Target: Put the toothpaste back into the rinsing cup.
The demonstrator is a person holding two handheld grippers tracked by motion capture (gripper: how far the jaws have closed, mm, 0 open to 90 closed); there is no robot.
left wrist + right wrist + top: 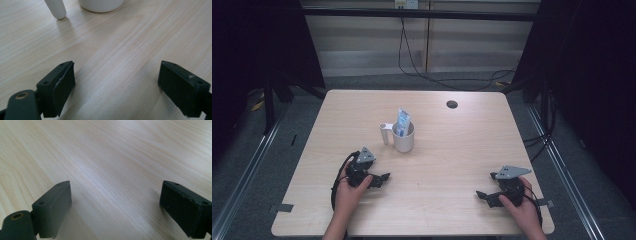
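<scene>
Centrally, a white cup (404,139) is seen standing upright on the pale wooden table (452,150), slightly left of the table's middle and toward its far half. A blue-and-white packet (402,121) is held inside the cup, leaning and projecting above the rim. A white handle-like tube (385,133) is attached at the cup's left side and reaches down to the tabletop; its rounded lower end (57,10) and the cup's base (101,5) are shown at the top of the left gripper view.

Nearest to the cup, on its near left, the left gripper (381,179) is held in the person's left hand (348,192), resting low over the table and well apart from the cup. Its jaws are shown spread wide in the left gripper view, with bare wood between them and nothing grasped.

Farther off, near the table's near right corner, the right gripper (484,196) is held in the person's right hand (522,207). Its jaws are likewise spread wide over bare wood, with nothing between them.

A dark round hole (452,104) is seen near the table's far edge.
</scene>
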